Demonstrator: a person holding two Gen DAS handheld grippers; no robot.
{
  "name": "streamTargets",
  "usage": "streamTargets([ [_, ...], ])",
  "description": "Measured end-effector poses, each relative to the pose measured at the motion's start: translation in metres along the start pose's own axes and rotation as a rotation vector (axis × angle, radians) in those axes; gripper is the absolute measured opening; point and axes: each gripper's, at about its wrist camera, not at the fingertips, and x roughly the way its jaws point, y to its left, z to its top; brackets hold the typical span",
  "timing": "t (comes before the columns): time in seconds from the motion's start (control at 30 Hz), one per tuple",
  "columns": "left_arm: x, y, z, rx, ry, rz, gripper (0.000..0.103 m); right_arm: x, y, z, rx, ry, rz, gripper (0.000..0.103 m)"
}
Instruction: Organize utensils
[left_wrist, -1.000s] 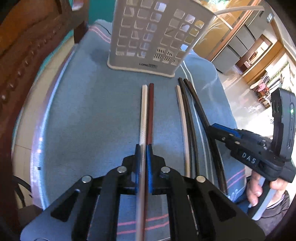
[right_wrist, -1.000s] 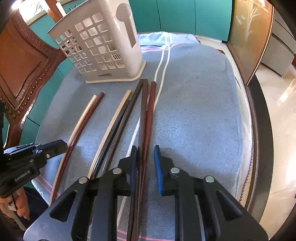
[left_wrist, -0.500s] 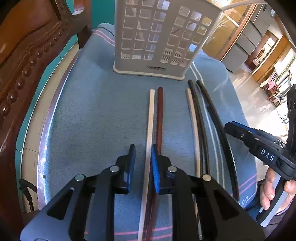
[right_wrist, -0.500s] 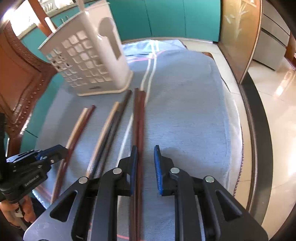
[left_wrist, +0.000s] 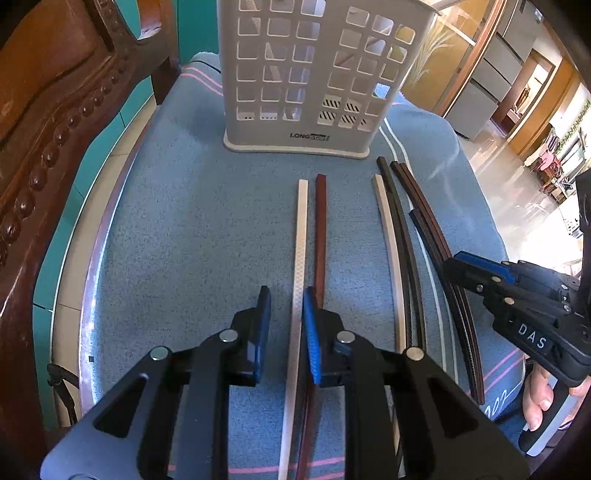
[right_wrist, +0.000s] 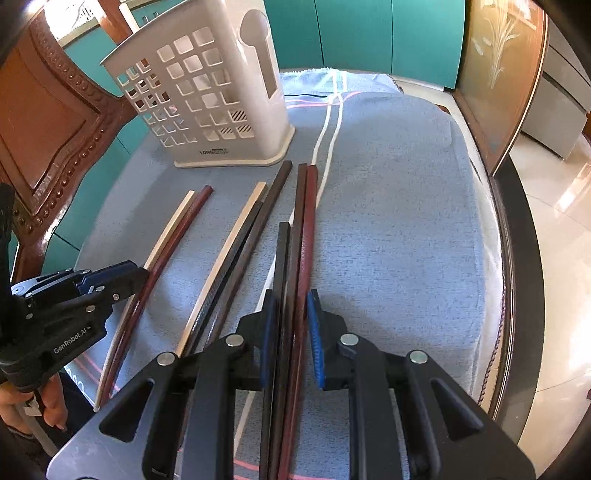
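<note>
Tabletop (right_wrist: 406, 221) under a blue cloth carries a white slotted utensil holder (left_wrist: 310, 74), with chopsticks lying in pairs just before it. Left gripper (left_wrist: 286, 325), fingers narrowly apart, straddles the white chopstick (left_wrist: 301, 236) beside a reddish-brown one (left_wrist: 320, 229). Right gripper (right_wrist: 290, 328), likewise narrowly parted, brackets three dark chopsticks (right_wrist: 295, 258). Closing now could pinch an uneven bundle, letting one slip out mid-lift.

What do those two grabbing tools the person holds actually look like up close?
Both are matte black plastic with blue ribbed pads and round silver pins at the joints. The left gripper reads "GenRobot.AI" in white on its side; the right gripper reads "DAS". Bare fingers wrap pale handles. No cables show.
</note>
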Motion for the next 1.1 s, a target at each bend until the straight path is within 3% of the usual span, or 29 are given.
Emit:
streamTargets([
  [0.27,0.003,0.007,0.003,-0.019,0.015,0.006,0.02,-0.002,-0.017,0.002,0.058,0.03,0.012,0.01],
  [0.37,0.002,0.009,0.004,-0.019,0.006,0.033,0.028,-0.006,-0.018,0.003,0.059,0.002,0.006,0.011],
  [0.63,0.003,0.002,0.005,0.011,0.004,0.047,0.031,0.0,-0.014,-0.001,0.042,0.026,0.002,0.012],
  [0.83,0.001,0.003,0.006,0.005,0.004,0.051,0.031,-0.004,-0.006,-0.004,-0.001,0.006,0.011,0.007],
  [0.97,0.001,0.008,0.004,-0.001,0.004,0.054,0.024,-0.006,-0.007,-0.004,-0.011,0.012,0.021,0.006],
  [1.1,-0.001,0.019,0.004,-0.022,0.003,0.052,0.024,-0.005,-0.027,0.0,0.067,0.027,0.005,0.006],
])
